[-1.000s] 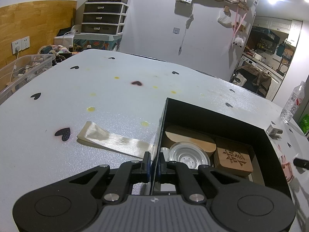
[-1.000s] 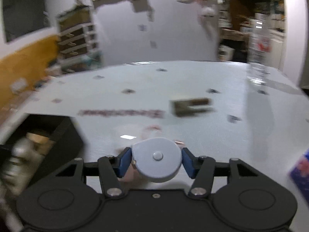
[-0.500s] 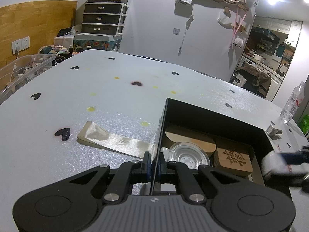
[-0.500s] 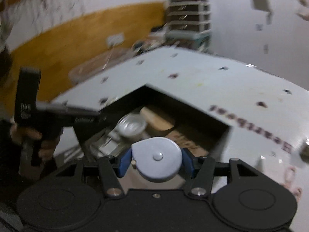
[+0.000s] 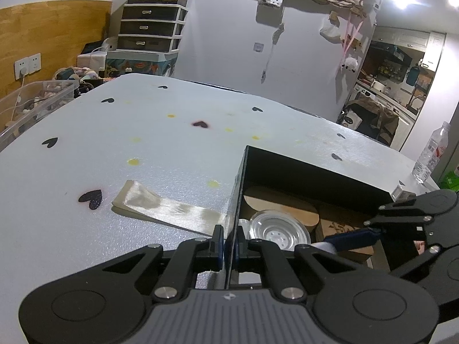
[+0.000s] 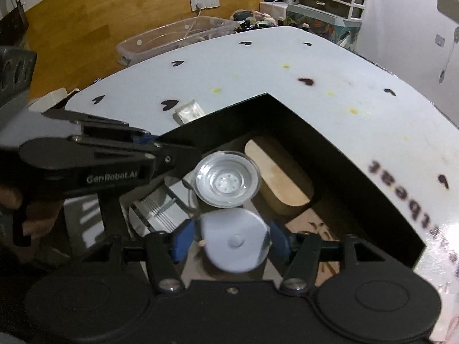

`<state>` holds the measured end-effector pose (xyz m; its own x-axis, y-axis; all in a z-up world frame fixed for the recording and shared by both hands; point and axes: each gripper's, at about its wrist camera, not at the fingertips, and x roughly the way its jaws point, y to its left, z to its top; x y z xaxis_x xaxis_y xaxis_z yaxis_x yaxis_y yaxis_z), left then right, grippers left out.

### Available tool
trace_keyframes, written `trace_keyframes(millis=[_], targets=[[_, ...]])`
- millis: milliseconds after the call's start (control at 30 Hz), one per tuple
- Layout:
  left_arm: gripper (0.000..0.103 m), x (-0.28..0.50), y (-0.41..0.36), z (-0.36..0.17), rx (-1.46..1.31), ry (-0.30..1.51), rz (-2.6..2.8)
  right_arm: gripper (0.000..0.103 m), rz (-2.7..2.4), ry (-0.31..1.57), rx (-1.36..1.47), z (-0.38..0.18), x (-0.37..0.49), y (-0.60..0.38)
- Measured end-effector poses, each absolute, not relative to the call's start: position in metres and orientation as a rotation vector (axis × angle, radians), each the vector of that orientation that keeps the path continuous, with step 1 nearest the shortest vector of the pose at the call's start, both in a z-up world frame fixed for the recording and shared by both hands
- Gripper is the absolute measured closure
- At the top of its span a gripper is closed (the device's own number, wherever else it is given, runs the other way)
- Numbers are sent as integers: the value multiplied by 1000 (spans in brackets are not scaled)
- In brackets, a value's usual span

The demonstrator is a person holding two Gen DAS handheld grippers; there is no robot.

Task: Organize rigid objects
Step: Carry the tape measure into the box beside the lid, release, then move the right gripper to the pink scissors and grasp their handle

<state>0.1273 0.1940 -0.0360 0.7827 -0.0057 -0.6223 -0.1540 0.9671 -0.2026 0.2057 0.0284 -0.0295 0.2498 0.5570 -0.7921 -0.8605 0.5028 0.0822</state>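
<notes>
A black open box point(image 5: 315, 172) point(image 6: 287, 109) sits on the white table. Inside lie a clear round dish point(image 5: 278, 230) point(image 6: 226, 182), a rounded wooden board point(image 5: 284, 209) point(image 6: 281, 180) and a carved wooden block point(image 5: 344, 225). My left gripper point(image 5: 228, 243) is shut on the box's left wall; it also shows in the right wrist view point(image 6: 149, 140). My right gripper point(image 6: 233, 240) is shut on a pale blue round tape measure point(image 6: 235, 240) and holds it over the box interior, just in front of the dish. The right gripper shows in the left wrist view point(image 5: 352, 238) reaching in from the right.
A cream ribbon strip point(image 5: 160, 209) point(image 6: 189, 110) lies on the table left of the box. A water bottle point(image 5: 430, 154) and a small white clip point(image 5: 400, 192) stand at the far right. A clear storage bin point(image 6: 178, 37) sits beyond the table edge.
My right gripper has swung left with the tape measure and come down over the box, entering the left wrist view. The left gripper has kept its hold on the box wall.
</notes>
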Motion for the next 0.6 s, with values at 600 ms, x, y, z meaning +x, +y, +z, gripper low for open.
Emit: trace_keyframes(millis=[600], targets=[[95, 128, 195, -36, -250, 668, 77, 5, 949, 838, -286, -15, 209, 7]])
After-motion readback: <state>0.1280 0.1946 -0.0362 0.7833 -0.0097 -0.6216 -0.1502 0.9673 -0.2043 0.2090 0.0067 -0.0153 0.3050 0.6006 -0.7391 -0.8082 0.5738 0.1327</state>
